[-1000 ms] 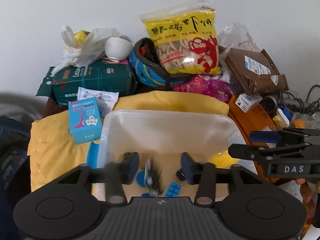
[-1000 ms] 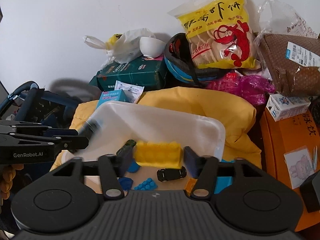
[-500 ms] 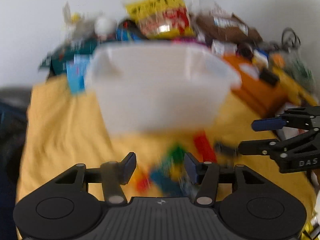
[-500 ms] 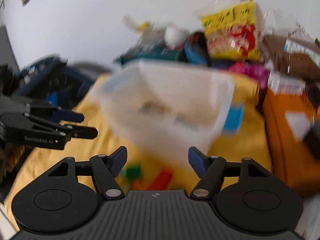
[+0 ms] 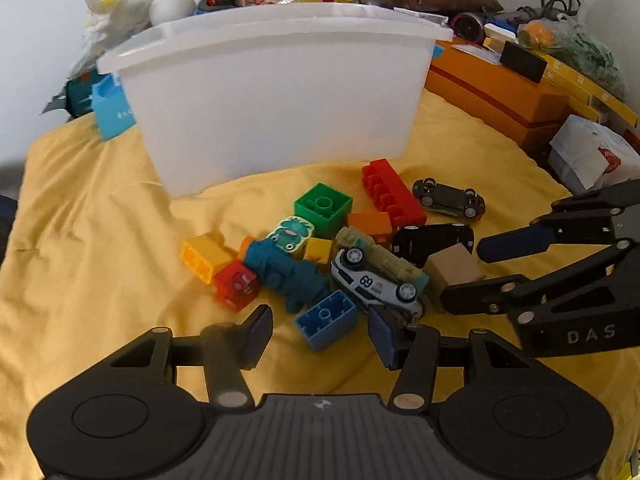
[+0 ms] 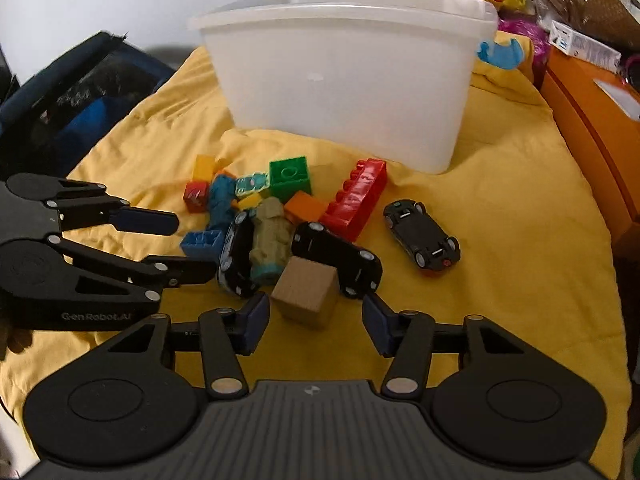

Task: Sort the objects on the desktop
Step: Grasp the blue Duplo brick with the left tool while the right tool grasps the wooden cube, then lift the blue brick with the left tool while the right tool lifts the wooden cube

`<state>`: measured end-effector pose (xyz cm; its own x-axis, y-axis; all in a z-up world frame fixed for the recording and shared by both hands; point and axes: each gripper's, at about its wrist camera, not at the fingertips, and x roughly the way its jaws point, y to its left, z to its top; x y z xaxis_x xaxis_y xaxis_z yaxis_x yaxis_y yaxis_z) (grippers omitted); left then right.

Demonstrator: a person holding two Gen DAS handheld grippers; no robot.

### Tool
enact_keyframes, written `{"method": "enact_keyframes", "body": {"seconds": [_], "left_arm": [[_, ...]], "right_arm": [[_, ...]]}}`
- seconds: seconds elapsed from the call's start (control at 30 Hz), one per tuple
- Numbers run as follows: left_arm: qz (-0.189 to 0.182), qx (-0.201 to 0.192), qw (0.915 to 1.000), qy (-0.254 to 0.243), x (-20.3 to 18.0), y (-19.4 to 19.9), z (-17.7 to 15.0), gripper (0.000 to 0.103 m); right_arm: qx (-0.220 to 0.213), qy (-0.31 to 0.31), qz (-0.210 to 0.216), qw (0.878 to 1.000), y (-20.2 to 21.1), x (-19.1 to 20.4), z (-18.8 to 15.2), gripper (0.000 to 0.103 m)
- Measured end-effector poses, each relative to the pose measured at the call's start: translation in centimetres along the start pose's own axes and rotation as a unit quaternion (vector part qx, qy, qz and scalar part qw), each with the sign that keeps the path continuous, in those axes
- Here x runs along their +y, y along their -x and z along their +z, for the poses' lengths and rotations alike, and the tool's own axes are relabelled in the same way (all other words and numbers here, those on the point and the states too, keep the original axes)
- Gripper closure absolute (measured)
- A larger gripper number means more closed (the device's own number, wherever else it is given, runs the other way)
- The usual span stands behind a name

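While both tongs gape, wooden cube (image 6: 306, 292) just ahead of right tongs (image 6: 314, 326)

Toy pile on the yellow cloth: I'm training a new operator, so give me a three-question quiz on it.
1. True or false: the right gripper is shut on the tan cube.
2. Which lies apart from the pile? A) red brick B) overturned black car C) green block
3. Fill in: the white car bears the number ___.

Key: 1 false; 2 B; 3 69.
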<state>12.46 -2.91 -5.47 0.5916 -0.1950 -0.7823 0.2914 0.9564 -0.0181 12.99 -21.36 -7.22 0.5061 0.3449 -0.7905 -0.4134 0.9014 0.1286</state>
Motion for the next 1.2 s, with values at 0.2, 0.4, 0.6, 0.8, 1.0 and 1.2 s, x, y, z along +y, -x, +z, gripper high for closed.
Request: {"method": "enact_keyframes", "body": {"seconds": [0.2, 0.4, 0.6, 0.8, 1.0, 1.2], "left_arm": [[-0.021, 0.017, 0.9996, -0.009, -0.6, -1.0, -0.1, 0.067], [-0.025, 0.001, 0.9997, 0.005, -0.3, 0.3, -0.5, 0.067], [-0.028, -0.032, 0.9982, 0.043, 1.0, 3.6, -0.2, 0.067], [-0.023, -0.058, 0.9956, 0.070, 2.2, 6.9, 2.0, 0.067], [-0.014, -0.096, 0.9932, 0.065, 3.0, 8.9, 5.0, 0.067], [-0.009, -0.088, 0.9924, 0.085, 3.7, 8.6, 4.7, 0.067]], "right_arm": [[0.002, 0.004, -0.007, 1.000, -1.1, 0.2, 0.2, 0.050], [0.005, 0.011, 0.012, 1.000, -0.9, -0.1, 0.2, 0.065], [-0.014, -0.023, 0.019, 0.999, 1.2, -1.1, -0.2, 0.065], [-0.062, -0.045, 0.031, 0.997, 4.7, -1.7, 1.2, 0.069], [-0.125, -0.040, 0.043, 0.990, 7.9, -2.1, 5.1, 0.073], [-0.089, 0.001, 0.011, 0.996, 6.0, -1.6, 5.3, 0.040]]}}
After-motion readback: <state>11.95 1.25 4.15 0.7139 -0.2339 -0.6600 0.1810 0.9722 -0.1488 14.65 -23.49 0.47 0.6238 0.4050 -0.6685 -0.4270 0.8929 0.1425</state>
